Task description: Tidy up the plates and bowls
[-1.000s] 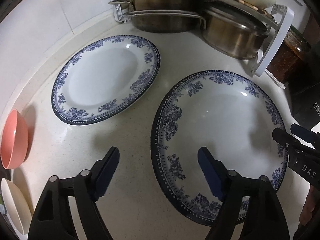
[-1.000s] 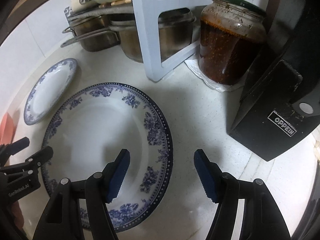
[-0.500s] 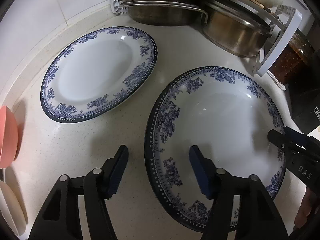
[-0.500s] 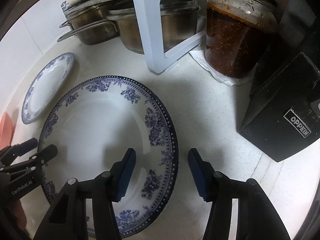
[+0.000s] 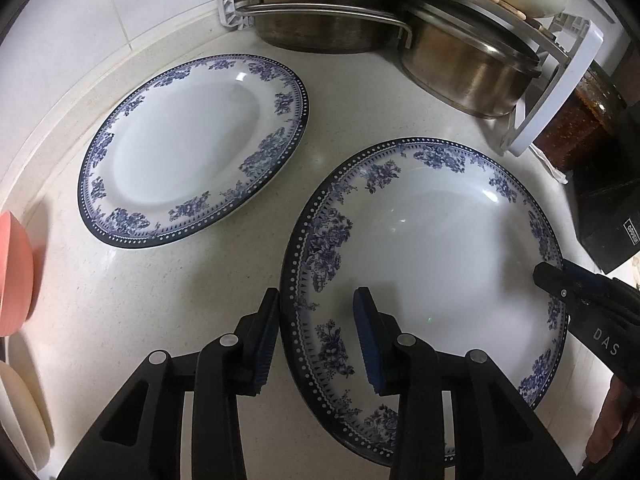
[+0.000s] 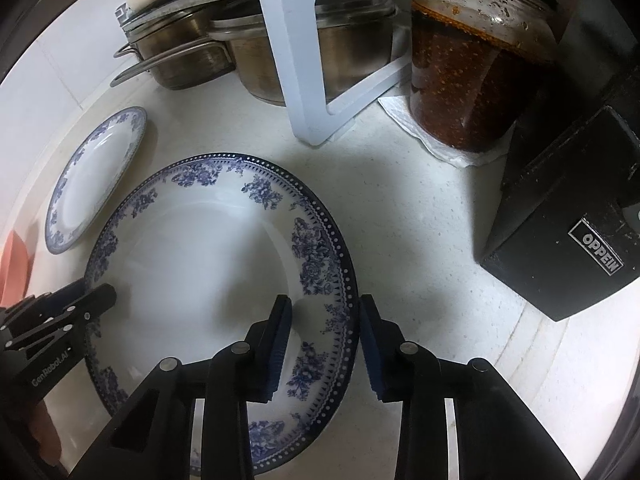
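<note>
The large round white plate with a blue floral rim (image 5: 432,248) lies flat on the speckled white countertop (image 5: 160,292), in front of the pots and just right of a second, similar blue-and-white plate (image 5: 188,152), which lies apart from it nearer the tiled wall.

The left gripper (image 5: 316,336) straddles the large plate's left rim: one blue-padded finger is outside the edge over the counter, the other is above the plate's inner surface. The fingers are spread with a clear gap, not pinching the rim. The right gripper (image 6: 326,340) straddles the opposite rim in the same way, one finger over the plate's well and the other outside the edge, also spread and not clamped. Whether any pad touches the porcelain cannot be told.

At the left edge of the left wrist view sit a coral-pink bowl (image 5: 14,272) and, nearer the camera, a cream bowl (image 5: 20,412). Behind the plates, stainless steel pots (image 5: 460,60) stand under a white rack (image 6: 296,60). To the right of the rack are a glass jar of dark red sauce (image 6: 476,76) on a white paper towel (image 6: 436,140) and a black box labelled OPPEIN (image 6: 572,240).
</note>
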Tool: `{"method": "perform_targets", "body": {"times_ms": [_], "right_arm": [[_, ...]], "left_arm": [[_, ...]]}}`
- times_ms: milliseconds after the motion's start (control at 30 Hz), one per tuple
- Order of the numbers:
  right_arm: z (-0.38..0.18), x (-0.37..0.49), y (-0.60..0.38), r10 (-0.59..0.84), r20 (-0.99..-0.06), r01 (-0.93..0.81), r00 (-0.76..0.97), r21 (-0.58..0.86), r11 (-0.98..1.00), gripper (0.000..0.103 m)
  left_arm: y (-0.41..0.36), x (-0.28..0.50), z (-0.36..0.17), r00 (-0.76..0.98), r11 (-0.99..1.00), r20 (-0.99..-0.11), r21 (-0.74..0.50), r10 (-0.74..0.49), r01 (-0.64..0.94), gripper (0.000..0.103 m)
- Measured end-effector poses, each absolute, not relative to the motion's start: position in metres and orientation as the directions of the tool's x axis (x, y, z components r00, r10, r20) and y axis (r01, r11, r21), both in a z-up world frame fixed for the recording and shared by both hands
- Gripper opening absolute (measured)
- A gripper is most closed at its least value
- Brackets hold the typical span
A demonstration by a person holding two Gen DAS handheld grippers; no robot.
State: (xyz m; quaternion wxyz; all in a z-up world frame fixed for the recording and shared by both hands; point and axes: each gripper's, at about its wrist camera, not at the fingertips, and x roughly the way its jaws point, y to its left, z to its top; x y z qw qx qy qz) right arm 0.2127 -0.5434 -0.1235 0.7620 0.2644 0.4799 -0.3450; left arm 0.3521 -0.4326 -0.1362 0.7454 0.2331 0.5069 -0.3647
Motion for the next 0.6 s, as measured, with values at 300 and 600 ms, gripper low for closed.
{"method": "perform_targets", "body": {"times_ms": [300, 600], "right_arm": [[-0.122, 0.212, -0.542, -0.274, -0.914, 0.784, 0.299, 0.072, 0.617, 0.035], [-0.106, 0.212, -0.532, -0.278, -0.915, 0.783, 0.294, 0.063, 0.619, 0.035]], "left_arm": [[-0.426, 0.350, -0.130, 0.226, 0.630, -0.925, -0.020, -0.307, 0.776, 0.037], [-0.408, 0.348, -0.114, 0.236, 0.646, -0.924, -0.015, -0.300, 0.763, 0.037]]}}
